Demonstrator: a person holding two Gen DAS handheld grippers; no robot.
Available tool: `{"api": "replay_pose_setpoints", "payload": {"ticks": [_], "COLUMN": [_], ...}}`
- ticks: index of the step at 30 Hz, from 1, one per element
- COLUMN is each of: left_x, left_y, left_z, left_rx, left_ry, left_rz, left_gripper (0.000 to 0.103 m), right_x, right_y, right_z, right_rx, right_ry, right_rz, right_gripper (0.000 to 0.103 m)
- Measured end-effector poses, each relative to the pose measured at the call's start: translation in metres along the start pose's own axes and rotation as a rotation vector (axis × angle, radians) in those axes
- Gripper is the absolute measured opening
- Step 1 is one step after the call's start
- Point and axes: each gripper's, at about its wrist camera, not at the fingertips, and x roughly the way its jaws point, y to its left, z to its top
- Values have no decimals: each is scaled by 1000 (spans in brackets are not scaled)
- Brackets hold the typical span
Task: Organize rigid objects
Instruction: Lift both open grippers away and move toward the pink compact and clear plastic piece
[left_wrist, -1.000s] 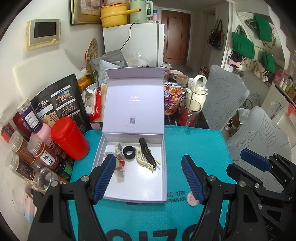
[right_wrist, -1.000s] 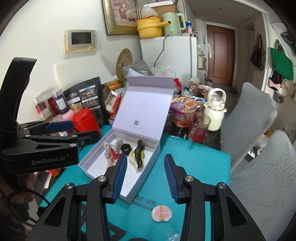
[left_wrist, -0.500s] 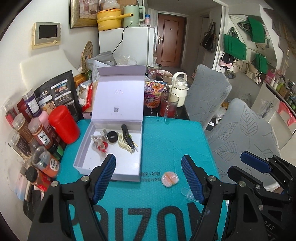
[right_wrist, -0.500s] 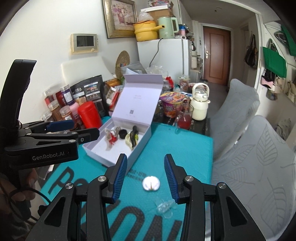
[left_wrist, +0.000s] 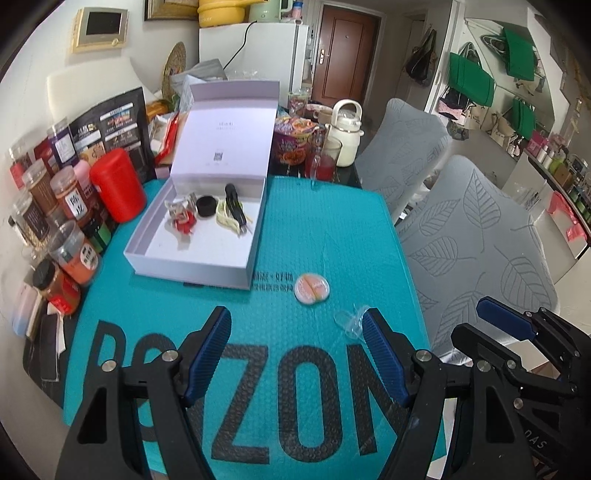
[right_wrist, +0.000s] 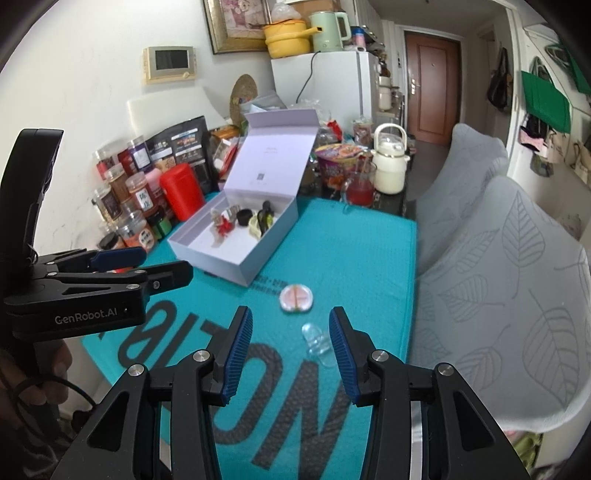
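Surface (left_wrist: 332, 229): teal bubble mailer, black lettering.
Box (left_wrist: 192, 254): white, lid upright at far edge, far left on surface. Holds black ring (left_wrist: 205, 206), black-and-cream clip (left_wrist: 232, 210), red-and-clear trinkets (left_wrist: 181, 218).
Red canister (left_wrist: 117, 184): left of box, among spice jars (left_wrist: 70, 243).
Round case (left_wrist: 312, 288): pink-white, just right of box's near corner.
Clear clip (right_wrist: 317, 341): near the case, between right hand-held gripper's fingers, untouched.
Left hand-held gripper (left_wrist: 297, 354): spread wide, empty.
Right hand-held gripper (right_wrist: 291, 354): released, empty.
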Motion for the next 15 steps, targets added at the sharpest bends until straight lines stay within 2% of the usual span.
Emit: {"api": "replay_pose_setpoints", "payload": {"ticks": [8,15], "left_x": [26,63], "left_y": [1,3], "left_z": [-25,-40], "left_rx": [-28,-21], "left_ry": [58,121], "left_rz": [-36,-62], "left_gripper": [74,74], "right_x": [12,43], "right_y": [-9,-24], "right_z": [-30,-52], "right_rx": [29,65], "right_ry": [57,135], "right_rz": [-13,-18], "right_gripper": [45,46]}}
